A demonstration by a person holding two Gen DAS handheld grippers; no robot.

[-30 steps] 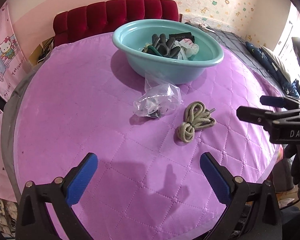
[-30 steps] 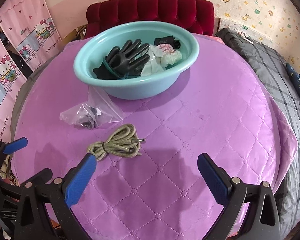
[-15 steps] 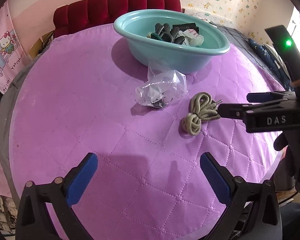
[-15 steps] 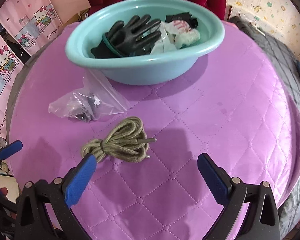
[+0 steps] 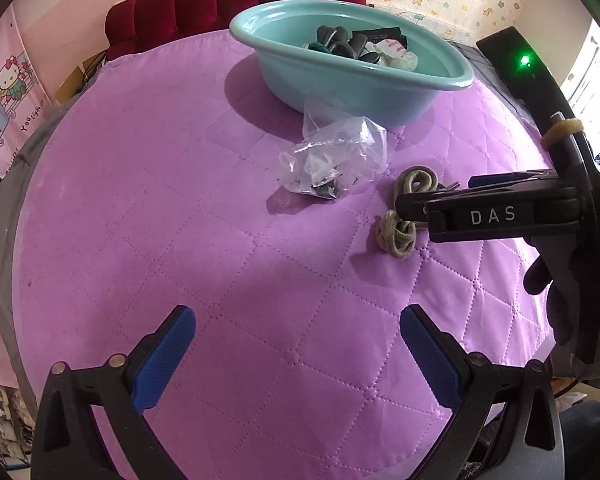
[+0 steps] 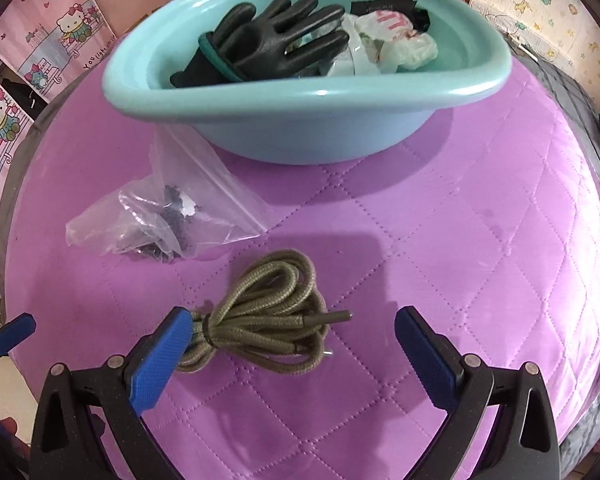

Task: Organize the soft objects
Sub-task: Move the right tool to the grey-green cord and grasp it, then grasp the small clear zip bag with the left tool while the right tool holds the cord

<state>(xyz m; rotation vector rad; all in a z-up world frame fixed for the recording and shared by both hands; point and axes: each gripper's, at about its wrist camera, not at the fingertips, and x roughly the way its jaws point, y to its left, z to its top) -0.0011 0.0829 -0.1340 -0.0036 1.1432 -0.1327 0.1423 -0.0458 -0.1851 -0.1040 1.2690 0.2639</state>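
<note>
A bundle of olive-green cord (image 6: 274, 316) is lying on the purple quilted cover (image 6: 480, 240), on the near side of the teal basin (image 6: 300, 120) and well short of its wall. The right gripper (image 6: 294, 354) is sitting low over that cord with its jaws spread wide apart; the tied end of the bundle is lying against the blue pad of its left finger (image 6: 162, 360), while the other finger is standing clear on the far side of the cord, with nothing clamped between them. From the left wrist view the same gripper is reaching in from the right, its black body hiding the middle of the cord so that only a loop at each end is showing. A clear plastic bag (image 6: 168, 216) holding small dark pieces is lying between the cord and the basin, with one corner of it running up to the foot of the basin wall. Inside the basin a black glove (image 6: 268, 44) with a green cuff is resting beside a crumpled white plastic bag (image 6: 396, 42) and a piece of black fabric (image 6: 384, 4). The left gripper (image 5: 298, 358) is hovering over bare cover farther from the basin than the cord, its jaws likewise wide apart and holding nothing. A gloved hand (image 5: 560, 300) is gripping the handle of the right gripper.
</note>
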